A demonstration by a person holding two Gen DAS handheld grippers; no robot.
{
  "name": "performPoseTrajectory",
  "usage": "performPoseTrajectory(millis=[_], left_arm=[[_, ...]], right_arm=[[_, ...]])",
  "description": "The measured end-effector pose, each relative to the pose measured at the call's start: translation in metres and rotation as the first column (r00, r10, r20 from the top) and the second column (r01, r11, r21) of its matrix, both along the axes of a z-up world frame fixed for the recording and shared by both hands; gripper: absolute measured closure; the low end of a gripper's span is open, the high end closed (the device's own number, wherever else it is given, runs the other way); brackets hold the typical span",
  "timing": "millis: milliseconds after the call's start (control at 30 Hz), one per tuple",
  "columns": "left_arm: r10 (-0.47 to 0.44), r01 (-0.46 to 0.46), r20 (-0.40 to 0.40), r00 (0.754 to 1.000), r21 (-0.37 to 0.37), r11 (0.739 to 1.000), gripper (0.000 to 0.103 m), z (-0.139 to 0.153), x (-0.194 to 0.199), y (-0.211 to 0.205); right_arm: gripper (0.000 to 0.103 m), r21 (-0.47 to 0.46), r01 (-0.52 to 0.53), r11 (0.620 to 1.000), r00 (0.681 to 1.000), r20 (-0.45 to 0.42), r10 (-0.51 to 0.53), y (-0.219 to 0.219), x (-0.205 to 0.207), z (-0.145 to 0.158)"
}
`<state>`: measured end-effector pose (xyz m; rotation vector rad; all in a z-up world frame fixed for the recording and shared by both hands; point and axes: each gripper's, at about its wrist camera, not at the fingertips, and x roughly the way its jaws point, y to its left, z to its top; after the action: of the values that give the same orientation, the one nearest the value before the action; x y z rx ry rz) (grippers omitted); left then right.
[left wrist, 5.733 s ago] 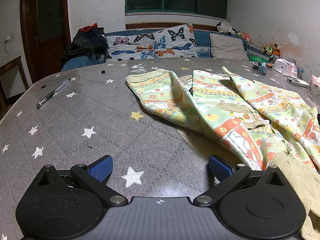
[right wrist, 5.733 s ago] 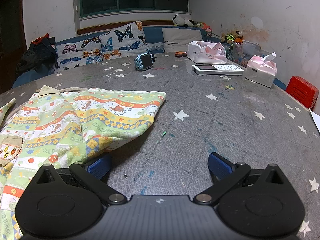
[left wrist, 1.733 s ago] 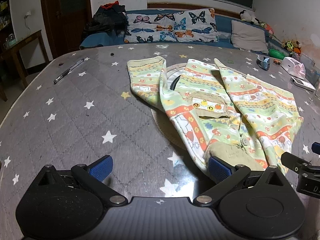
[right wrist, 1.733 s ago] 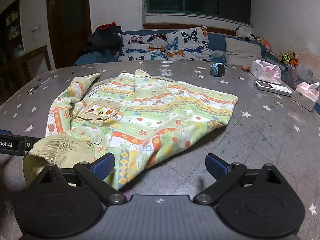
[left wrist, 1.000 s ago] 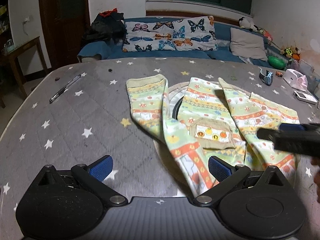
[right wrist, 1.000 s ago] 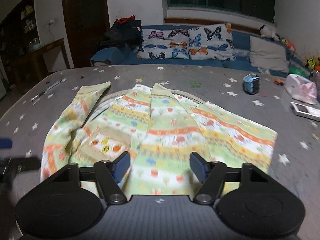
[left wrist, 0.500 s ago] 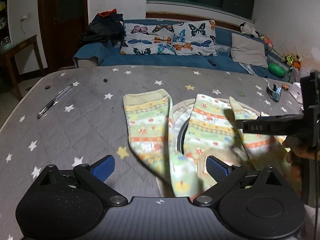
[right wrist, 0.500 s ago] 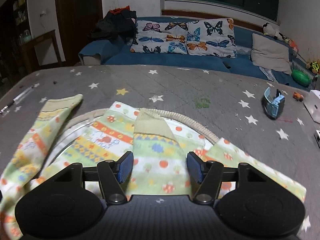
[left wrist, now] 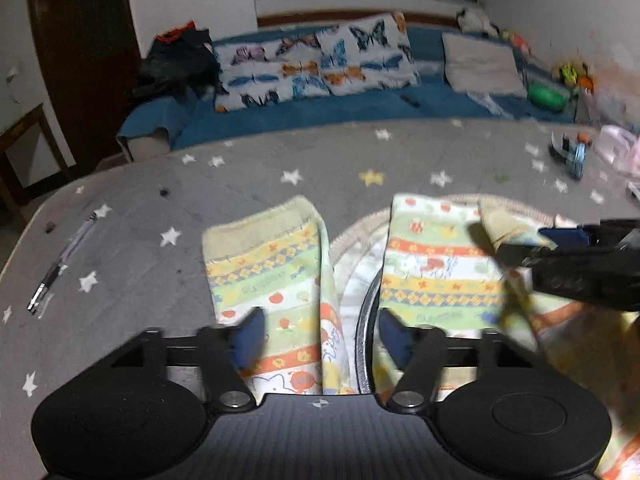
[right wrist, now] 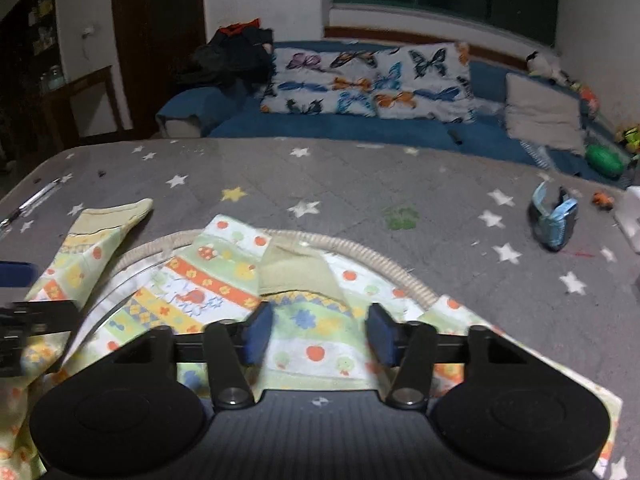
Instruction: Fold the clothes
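Patterned child's garment (left wrist: 436, 264) spread on the grey star-print table (left wrist: 132, 248), toward its near right part. Left gripper (left wrist: 318, 334) poised over the left sleeve (left wrist: 268, 268), jaws partly apart, gripping nothing. Right gripper (right wrist: 318, 334) likewise half-spread above the other sleeve cuff (right wrist: 296, 268). Pen (left wrist: 60, 268) far left; blue watch (right wrist: 554, 220) far right.
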<state>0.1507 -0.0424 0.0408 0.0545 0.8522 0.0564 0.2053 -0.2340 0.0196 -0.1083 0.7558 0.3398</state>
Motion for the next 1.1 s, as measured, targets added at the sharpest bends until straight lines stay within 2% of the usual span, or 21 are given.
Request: performPoseTrajectory(millis=[33, 67, 100, 167, 200, 433, 700, 933, 1100], left_arm=[[0.0, 0.0, -0.011, 1.0, -0.006, 1.0, 0.075, -0.003, 0.001, 0.002], [0.004, -0.004, -0.013, 1.0, -0.015, 1.0, 0.084, -0.004, 0.0, 0.005], [0.006, -0.006, -0.008, 1.0, -0.023, 1.0, 0.089, -0.004, -0.002, 0.008], [0.015, -0.015, 0.002, 1.0, -0.039, 0.999, 0.097, -0.001, -0.008, 0.012], [0.022, -0.022, 0.008, 1.0, -0.046, 0.999, 0.1, 0.001, -0.012, 0.015], [0.113, -0.108, 0.058, 0.992, -0.072, 0.991, 0.101, 0.017, -0.054, 0.042], [0.197, -0.19, 0.078, 0.977, -0.087, 0.978, 0.101, 0.029, -0.13, 0.074], [0.237, -0.225, 0.087, 0.968, -0.132, 0.965, 0.101, 0.032, -0.195, 0.079], [0.257, -0.241, 0.071, 0.964, -0.175, 0.954, 0.101, 0.034, -0.231, 0.079]], right_arm=[[0.067, 0.008, -0.003, 1.0, 1.0, -0.007, 0.003, -0.001, 0.0, 0.001], [0.076, 0.014, 0.0, 1.0, 1.0, -0.006, 0.0, -0.002, -0.001, 0.002], [0.081, 0.024, 0.004, 1.0, 1.0, -0.004, -0.004, -0.004, -0.002, 0.004], [0.091, 0.055, 0.018, 0.998, 1.0, -0.002, -0.018, -0.01, -0.006, 0.01], [0.093, 0.066, 0.027, 0.997, 1.0, 0.005, -0.027, -0.014, -0.009, 0.013], [0.096, 0.168, 0.08, 0.983, 0.992, 0.08, -0.094, -0.06, -0.051, 0.054], [0.098, 0.233, 0.181, 0.955, 0.96, 0.168, -0.223, -0.153, -0.134, 0.094], [0.1, 0.228, 0.319, 0.92, 0.912, 0.192, -0.363, -0.23, -0.201, 0.097], [0.1, 0.192, 0.421, 0.886, 0.879, 0.156, -0.451, -0.269, -0.222, 0.082]])
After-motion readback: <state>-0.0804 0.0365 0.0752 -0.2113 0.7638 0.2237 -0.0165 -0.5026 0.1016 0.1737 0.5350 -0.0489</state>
